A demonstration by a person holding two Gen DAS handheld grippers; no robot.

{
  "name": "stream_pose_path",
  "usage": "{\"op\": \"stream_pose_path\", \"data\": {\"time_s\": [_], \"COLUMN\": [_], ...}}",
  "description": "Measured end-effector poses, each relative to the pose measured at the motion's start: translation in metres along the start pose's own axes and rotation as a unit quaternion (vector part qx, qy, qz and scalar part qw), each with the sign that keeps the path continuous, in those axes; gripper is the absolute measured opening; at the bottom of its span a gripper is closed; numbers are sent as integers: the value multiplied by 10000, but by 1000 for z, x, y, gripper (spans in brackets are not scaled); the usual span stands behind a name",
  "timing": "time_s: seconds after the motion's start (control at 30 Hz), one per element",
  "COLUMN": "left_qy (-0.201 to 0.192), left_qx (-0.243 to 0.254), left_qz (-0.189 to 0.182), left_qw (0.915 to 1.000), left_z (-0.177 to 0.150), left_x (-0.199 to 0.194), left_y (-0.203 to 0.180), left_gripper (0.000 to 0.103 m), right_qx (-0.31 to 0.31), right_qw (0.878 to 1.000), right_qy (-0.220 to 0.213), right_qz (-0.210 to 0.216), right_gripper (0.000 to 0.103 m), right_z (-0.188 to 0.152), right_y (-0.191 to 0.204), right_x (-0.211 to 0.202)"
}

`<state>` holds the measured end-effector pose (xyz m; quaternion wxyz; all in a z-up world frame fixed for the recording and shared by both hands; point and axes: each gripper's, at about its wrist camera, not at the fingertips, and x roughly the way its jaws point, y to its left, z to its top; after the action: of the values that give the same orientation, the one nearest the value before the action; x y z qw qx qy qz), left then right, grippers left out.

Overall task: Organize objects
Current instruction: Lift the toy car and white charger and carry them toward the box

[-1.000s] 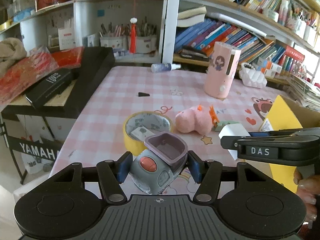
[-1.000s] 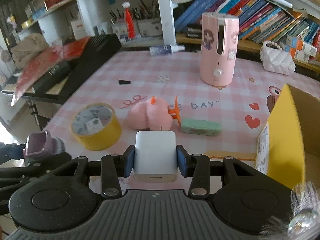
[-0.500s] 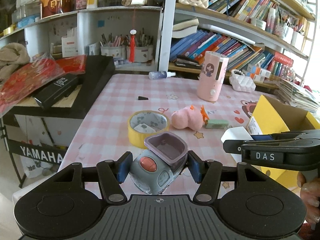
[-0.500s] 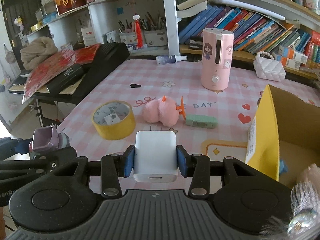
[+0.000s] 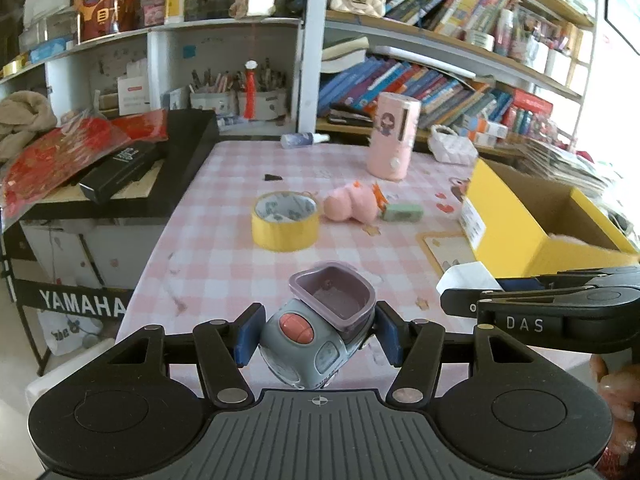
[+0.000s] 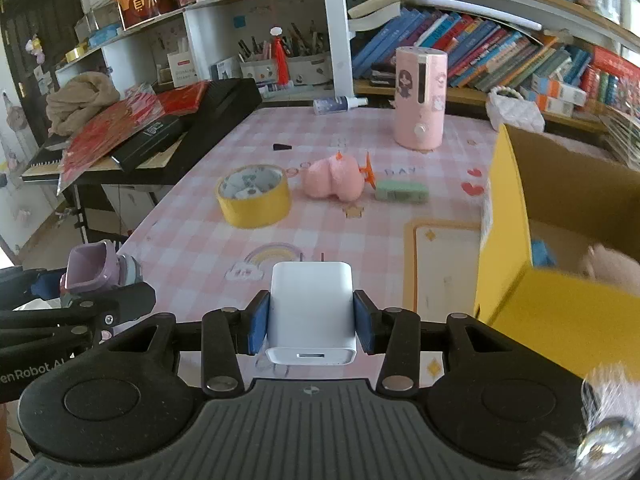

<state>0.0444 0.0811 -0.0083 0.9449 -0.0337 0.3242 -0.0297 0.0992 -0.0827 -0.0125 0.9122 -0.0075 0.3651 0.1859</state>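
My left gripper (image 5: pixel 316 334) is shut on a grey toy with a pink button and a purple cup-shaped top (image 5: pixel 316 332), held above the table's near edge. My right gripper (image 6: pixel 311 322) is shut on a white charger block (image 6: pixel 311 312), also over the near edge. In the right wrist view the toy (image 6: pixel 100 272) shows at the far left. On the pink checked table (image 5: pixel 224 264) lie a yellow tape roll (image 5: pixel 285 220), a pink plush (image 5: pixel 352 208) and a green case (image 5: pixel 402 213). An open yellow cardboard box (image 6: pixel 508 216) stands at the right.
A pink cylinder appliance (image 5: pixel 393 136) and a small spray bottle (image 5: pixel 304 140) stand at the table's far side. A black keyboard stand with red bags (image 5: pixel 120 168) borders the left. Bookshelves (image 5: pixel 440 80) fill the back. A small black piece (image 5: pixel 273 177) lies mid-table.
Both grippers have pulled back from the table with their objects still held; the tape, plush and box now look farther away and more of the room shows.
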Motion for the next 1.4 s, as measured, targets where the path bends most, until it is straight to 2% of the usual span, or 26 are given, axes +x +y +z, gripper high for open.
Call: {"op": "stream_pose_path", "data": {"time_s": [0.33, 0.67, 1.0, 1.4], "left_qy": [115, 183, 158, 173], "left_qx": [428, 1055, 1348, 1622], "left_qz": [-354, -938, -1394, -1707], "left_qw": [9984, 9898, 9809, 9717], "left_z": [-25, -40, -39, -32], "left_x": [-24, -33, -31, -19], "left_y": [-21, -57, -84, -119], "left_gripper": [58, 58, 58, 58], "right_qx": [472, 1209, 1590, 1870], "right_qw": [9985, 9895, 9787, 9691], "right_qy": [20, 5, -30, -84], "right_qz": [-261, -791, -1297, -1608], "right_gripper": [41, 41, 41, 41], "right_z": [-49, -91, -110, -115], "right_y": [-1, -25, -45, -76], "right_x": [-39, -76, -104, -118]}}
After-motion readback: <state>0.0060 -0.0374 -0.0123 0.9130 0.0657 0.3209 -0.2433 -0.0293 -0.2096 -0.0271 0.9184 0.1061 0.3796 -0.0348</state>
